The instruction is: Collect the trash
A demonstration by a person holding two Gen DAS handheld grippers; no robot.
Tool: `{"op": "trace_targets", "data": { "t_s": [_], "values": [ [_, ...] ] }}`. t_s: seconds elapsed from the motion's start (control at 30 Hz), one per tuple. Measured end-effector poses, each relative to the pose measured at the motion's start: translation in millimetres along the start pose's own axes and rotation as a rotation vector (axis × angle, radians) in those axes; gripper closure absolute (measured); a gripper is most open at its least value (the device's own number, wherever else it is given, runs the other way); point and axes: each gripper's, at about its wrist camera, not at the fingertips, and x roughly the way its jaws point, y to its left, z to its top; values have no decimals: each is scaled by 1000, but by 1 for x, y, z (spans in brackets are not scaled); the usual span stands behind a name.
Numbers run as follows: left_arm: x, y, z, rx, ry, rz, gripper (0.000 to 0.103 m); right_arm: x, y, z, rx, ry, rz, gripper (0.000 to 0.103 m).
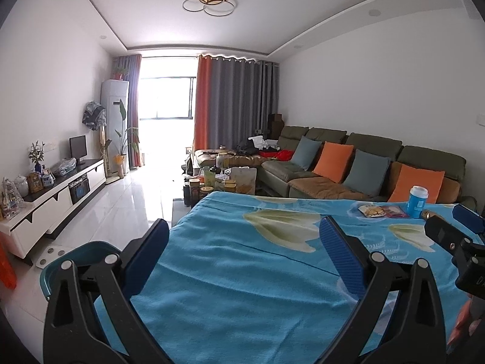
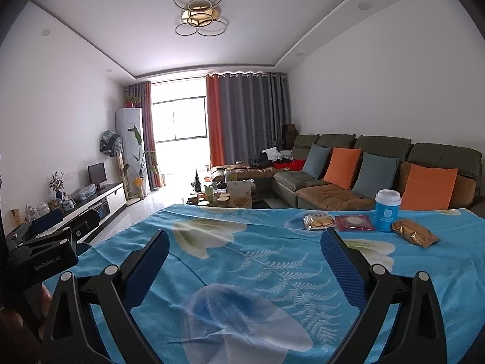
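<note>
both the left gripper point(image 1: 244, 236) and right gripper point(image 2: 245, 248) hang wide open and empty above the blue blanket point(image 2: 242, 257), well apart from the wrappers point(image 2: 319, 221) and cup point(image 2: 386, 209)

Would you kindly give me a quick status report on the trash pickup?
Left gripper open, empty. Right gripper open, empty. Wrappers, blue cup untouched on the blue cloth. Teal bin beside the table. Path clear.

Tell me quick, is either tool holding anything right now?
Left tool: open, holding nothing, above the blue cloth.
Right tool: open, holding nothing.
</note>
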Motion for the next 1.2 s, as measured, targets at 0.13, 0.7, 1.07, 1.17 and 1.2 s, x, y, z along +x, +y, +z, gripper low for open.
{"op": "trace_targets", "data": {
  "t_s": [0.13, 0.7, 1.07, 1.17, 1.2],
  "values": [
    [-1, 0, 0, 0, -6, 5, 6, -4, 0, 1, -1, -7, -7, 7],
    [-1, -3, 2, 3, -12, 5, 5, -12, -2, 4, -6, -17, -29, 7],
    [-1, -2, 2, 7, -15, 12, 6, -13, -1, 5, -9, -21, -30, 7],
    [-2, -2, 2, 6, -14, 11, 6, -13, -1, 5, -11, -23, -31, 7],
    [-1, -2, 2, 6, -13, 11, 6, -13, -1, 5, -10, -23, -32, 7]
  ]
}}
